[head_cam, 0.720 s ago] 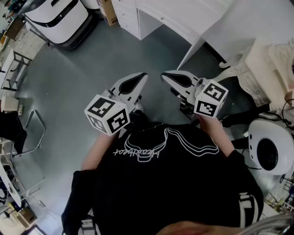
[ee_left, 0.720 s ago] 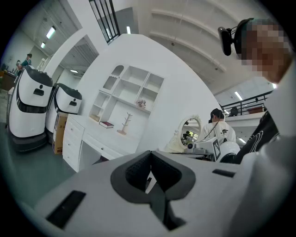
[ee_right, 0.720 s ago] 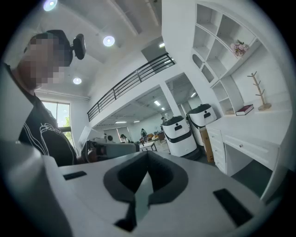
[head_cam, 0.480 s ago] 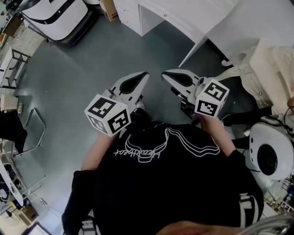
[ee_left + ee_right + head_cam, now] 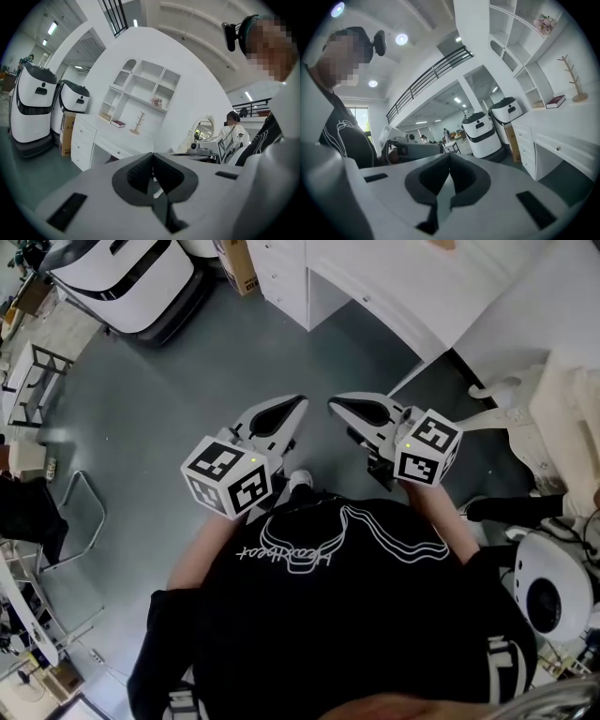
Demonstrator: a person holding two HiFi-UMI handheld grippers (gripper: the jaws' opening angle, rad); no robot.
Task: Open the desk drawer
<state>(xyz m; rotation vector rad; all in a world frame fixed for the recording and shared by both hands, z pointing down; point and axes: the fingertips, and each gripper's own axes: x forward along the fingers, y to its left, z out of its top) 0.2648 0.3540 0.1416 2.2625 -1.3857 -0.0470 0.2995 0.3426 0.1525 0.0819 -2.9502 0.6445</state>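
The white desk point(image 5: 403, 282) stands at the top of the head view, and a shallow drawer with a small knob point(image 5: 366, 298) sits under its top. That drawer point(image 5: 114, 150) shows ahead in the left gripper view, and at the right edge point(image 5: 558, 148) of the right gripper view. My left gripper point(image 5: 300, 401) and right gripper point(image 5: 332, 399) are held side by side over the grey floor, short of the desk and touching nothing. The left gripper point(image 5: 153, 154) is shut and empty. The right gripper point(image 5: 450, 155) is shut and empty too.
A white stack of drawers point(image 5: 281, 273) adjoins the desk's left end, with a cardboard box point(image 5: 239, 254) and white robots point(image 5: 122, 277) beyond. A metal chair point(image 5: 70, 512) stands left. An ornate white chair point(image 5: 562, 399) and a round white machine point(image 5: 553, 582) stand right.
The desk and drawer stack have slid lower in the head view, so they are nearer. Both grippers keep their pose and stay shut.
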